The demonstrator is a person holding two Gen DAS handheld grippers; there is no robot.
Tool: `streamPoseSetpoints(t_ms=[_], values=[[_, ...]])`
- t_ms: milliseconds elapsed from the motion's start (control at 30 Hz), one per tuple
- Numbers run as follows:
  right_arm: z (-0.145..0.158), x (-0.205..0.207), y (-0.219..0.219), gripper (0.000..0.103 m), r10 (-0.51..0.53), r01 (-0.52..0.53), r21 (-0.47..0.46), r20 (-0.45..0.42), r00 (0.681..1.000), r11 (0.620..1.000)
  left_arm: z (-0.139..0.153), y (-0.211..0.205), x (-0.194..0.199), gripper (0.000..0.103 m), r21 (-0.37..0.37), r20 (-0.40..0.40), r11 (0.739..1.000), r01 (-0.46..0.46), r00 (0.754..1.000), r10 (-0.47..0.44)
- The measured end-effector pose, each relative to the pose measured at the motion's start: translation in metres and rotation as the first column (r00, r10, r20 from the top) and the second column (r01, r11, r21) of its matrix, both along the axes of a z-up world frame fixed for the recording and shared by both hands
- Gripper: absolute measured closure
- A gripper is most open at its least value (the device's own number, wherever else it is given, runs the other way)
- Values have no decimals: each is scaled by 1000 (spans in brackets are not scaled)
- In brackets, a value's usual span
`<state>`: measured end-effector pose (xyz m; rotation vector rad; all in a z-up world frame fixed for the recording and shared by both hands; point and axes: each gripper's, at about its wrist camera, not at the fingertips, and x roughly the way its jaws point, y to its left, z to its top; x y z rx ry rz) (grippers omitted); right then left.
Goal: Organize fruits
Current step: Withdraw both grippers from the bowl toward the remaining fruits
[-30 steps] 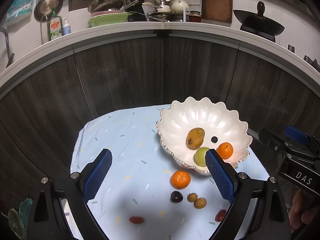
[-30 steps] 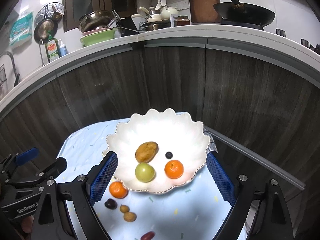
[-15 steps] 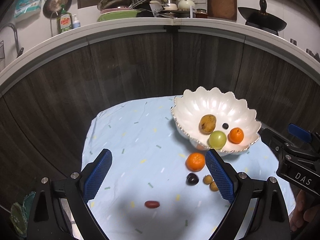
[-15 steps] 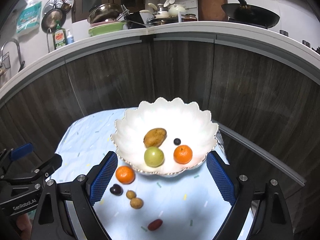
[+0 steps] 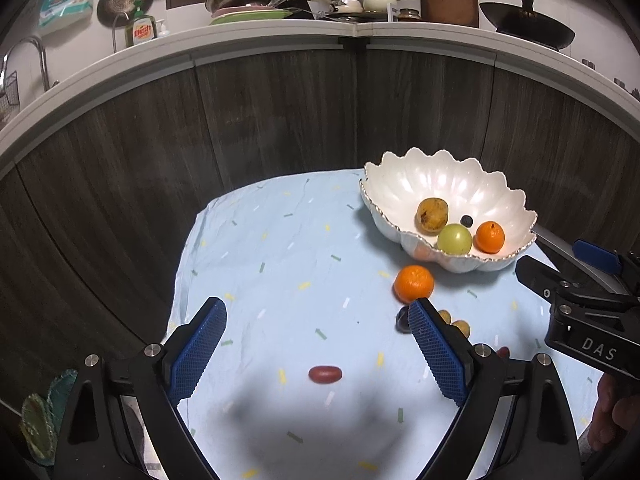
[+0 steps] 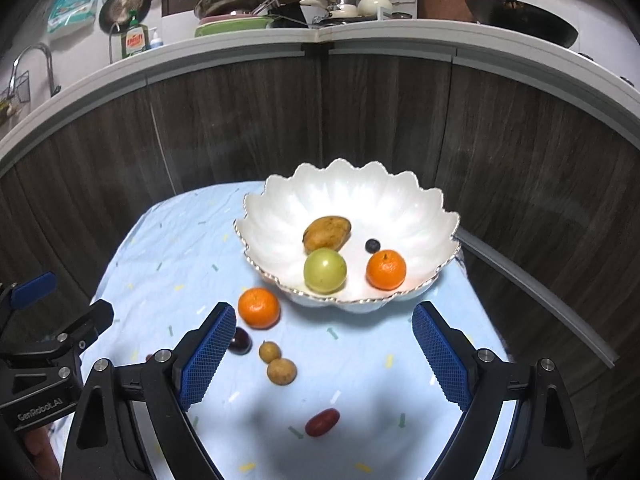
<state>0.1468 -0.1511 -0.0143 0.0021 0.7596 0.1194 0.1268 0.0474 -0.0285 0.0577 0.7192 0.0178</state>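
Note:
A white scalloped bowl holds a brown mango, a green fruit, a blueberry and a small orange. On the pale blue cloth in front of it lie another orange, a dark plum, two small tan fruits and red oblong fruits. My left gripper hangs open above the cloth, the red fruit just below its gap. My right gripper is open and empty before the bowl's front rim.
Dark wood cabinet fronts curve behind the cloth under a white counter crowded with pans, dishes and a soap bottle. A grey rail runs along the cloth's right side. A person's fingers hold the right tool.
Both grippers have sunk toward the cloth. The left view has swung leftward, so the bowl now sits at its right. The loose fruits appear closer and larger; jaws stay wide.

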Motion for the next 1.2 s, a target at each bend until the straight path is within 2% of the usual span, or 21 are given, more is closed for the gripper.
streamPoseSetpoints(t_ms=[233, 500, 767, 967, 1200], values=[[-20, -3, 4, 14, 22, -22, 2, -25, 999, 1000, -19, -1, -6, 12, -16, -15, 1000, -2, 1000, 1], [-37, -2, 10, 22, 55, -55, -2, -45, 998, 999, -37, -3, -7, 18, -2, -15, 1000, 1, 1000, -1], [-53, 1, 19, 26, 99, -99, -10, -61, 993, 995, -57, -1, 0, 25, 6, -50, 1000, -5, 999, 6], [-68, 7, 22, 35, 120, -122, -5, -102, 988, 993, -68, -1, 5, 28, 7, -69, 1000, -9, 998, 9], [-81, 11, 25, 37, 133, -135, -5, -129, 983, 991, -79, 3, 9, 32, -5, -94, 1000, -25, 995, 24]])
